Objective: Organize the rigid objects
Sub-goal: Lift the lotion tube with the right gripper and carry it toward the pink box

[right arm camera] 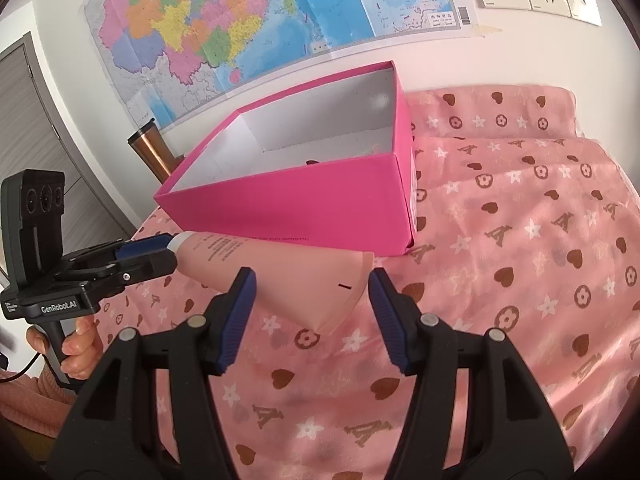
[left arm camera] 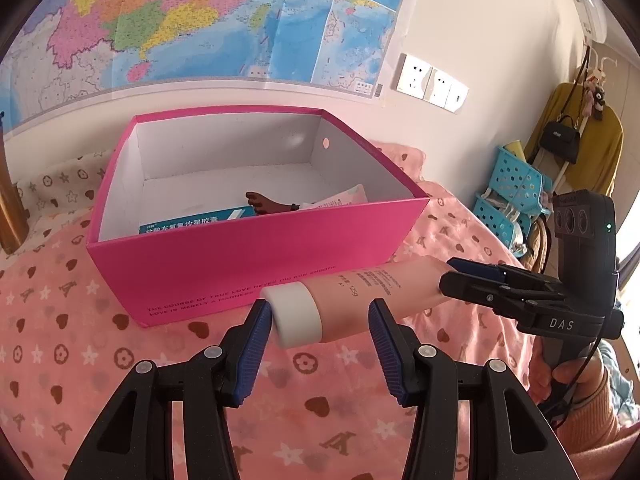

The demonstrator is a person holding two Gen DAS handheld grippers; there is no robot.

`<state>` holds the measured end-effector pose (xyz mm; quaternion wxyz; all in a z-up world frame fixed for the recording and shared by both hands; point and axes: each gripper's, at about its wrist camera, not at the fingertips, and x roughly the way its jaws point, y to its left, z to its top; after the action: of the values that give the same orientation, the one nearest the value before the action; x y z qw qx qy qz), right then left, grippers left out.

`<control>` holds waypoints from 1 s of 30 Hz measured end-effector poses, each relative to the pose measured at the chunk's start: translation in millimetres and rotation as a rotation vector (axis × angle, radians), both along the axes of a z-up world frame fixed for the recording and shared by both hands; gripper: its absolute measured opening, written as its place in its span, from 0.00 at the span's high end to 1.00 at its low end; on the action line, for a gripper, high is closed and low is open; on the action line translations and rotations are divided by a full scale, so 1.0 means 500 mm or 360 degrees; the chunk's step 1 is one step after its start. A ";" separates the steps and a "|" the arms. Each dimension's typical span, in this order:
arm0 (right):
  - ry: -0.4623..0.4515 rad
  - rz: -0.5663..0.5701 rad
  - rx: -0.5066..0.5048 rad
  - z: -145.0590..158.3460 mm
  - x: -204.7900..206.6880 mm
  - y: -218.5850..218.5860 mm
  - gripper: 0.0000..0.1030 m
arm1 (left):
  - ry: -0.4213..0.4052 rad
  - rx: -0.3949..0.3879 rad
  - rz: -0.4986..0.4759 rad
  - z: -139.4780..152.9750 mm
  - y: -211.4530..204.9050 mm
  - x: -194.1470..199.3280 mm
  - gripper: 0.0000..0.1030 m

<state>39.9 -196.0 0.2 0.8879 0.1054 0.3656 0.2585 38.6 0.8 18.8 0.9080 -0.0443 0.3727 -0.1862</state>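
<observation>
Pink bedspread, tube between both tools.

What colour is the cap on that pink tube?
White; the cap on the tube shows best in the left wrist view.

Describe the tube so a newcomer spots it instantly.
Find the open hot-pink cardboard box on the pink patterned bedspread. Lying just in front of its near wall is a pale pink plastic squeeze tube, between both grippers. It is the only tube there: white round cap at one end, flat crimped tail at the other.
</observation>
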 end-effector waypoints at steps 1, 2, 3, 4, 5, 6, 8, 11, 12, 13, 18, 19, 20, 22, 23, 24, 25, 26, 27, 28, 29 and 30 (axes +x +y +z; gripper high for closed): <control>-0.0003 -0.0001 0.0001 0.001 0.000 0.000 0.41 | -0.0001 -0.0002 0.0000 0.000 0.000 0.000 0.51; -0.0007 -0.0001 0.0000 0.003 0.001 0.000 0.41 | -0.0004 -0.0004 0.0002 0.001 0.001 0.000 0.51; -0.0009 -0.0001 -0.0002 0.004 0.000 0.001 0.41 | -0.0006 -0.0007 0.0002 0.002 0.001 0.000 0.51; -0.0011 -0.0002 -0.0003 0.005 0.001 0.001 0.41 | -0.0009 -0.0008 0.0002 0.002 0.001 0.000 0.51; -0.0014 -0.0002 -0.0005 0.006 0.002 0.001 0.41 | -0.0010 -0.0009 0.0004 0.003 0.001 0.001 0.51; -0.0016 -0.0001 -0.0007 0.007 0.002 0.001 0.41 | -0.0011 -0.0011 0.0005 0.003 0.003 0.000 0.51; -0.0024 0.0000 -0.0009 0.009 0.004 0.001 0.41 | -0.0015 -0.0012 0.0008 0.005 0.003 0.001 0.51; -0.0035 0.0003 -0.0012 0.013 0.006 0.001 0.41 | -0.0022 -0.0020 0.0014 0.008 0.004 0.001 0.51; -0.0039 0.0006 -0.0014 0.014 0.007 0.001 0.41 | -0.0025 -0.0022 0.0015 0.009 0.004 0.002 0.51; -0.0042 0.0006 -0.0015 0.016 0.007 0.001 0.41 | -0.0028 -0.0023 0.0016 0.011 0.005 0.003 0.51; -0.0070 0.0006 -0.0020 0.027 0.011 0.003 0.41 | -0.0052 -0.0025 0.0023 0.019 0.004 0.005 0.51; -0.0076 0.0006 -0.0019 0.029 0.012 0.003 0.41 | -0.0056 -0.0025 0.0025 0.021 0.004 0.006 0.51; -0.0080 0.0008 -0.0017 0.031 0.013 0.003 0.41 | -0.0058 -0.0026 0.0025 0.022 0.004 0.006 0.51; -0.0092 0.0005 -0.0020 0.035 0.015 0.002 0.41 | -0.0065 -0.0026 0.0028 0.025 0.003 0.010 0.51; -0.0098 0.0005 -0.0019 0.038 0.016 0.001 0.41 | -0.0068 -0.0025 0.0029 0.027 0.001 0.011 0.51; -0.0104 0.0005 -0.0020 0.040 0.017 0.001 0.41 | -0.0072 -0.0027 0.0029 0.028 0.001 0.012 0.51; -0.0110 0.0004 -0.0021 0.042 0.017 0.000 0.41 | -0.0074 -0.0028 0.0030 0.029 0.001 0.014 0.51; -0.0114 0.0003 -0.0019 0.045 0.019 0.000 0.41 | -0.0075 -0.0029 0.0032 0.029 0.002 0.015 0.51; -0.0118 0.0005 -0.0018 0.047 0.020 -0.001 0.41 | -0.0078 -0.0029 0.0034 0.030 0.001 0.016 0.51; -0.0123 0.0004 -0.0019 0.048 0.021 -0.001 0.41 | -0.0080 -0.0027 0.0036 0.032 0.001 0.018 0.51; -0.0128 0.0004 -0.0020 0.051 0.022 0.000 0.41 | -0.0083 -0.0026 0.0038 0.033 0.001 0.019 0.51; -0.0132 0.0004 -0.0020 0.052 0.022 0.000 0.41 | -0.0087 -0.0025 0.0039 0.034 0.001 0.020 0.51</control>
<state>50.9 -196.1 26.3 0.9026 0.0884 0.3302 0.2615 48.5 1.4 35.8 0.9197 -0.0508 0.3457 -0.1792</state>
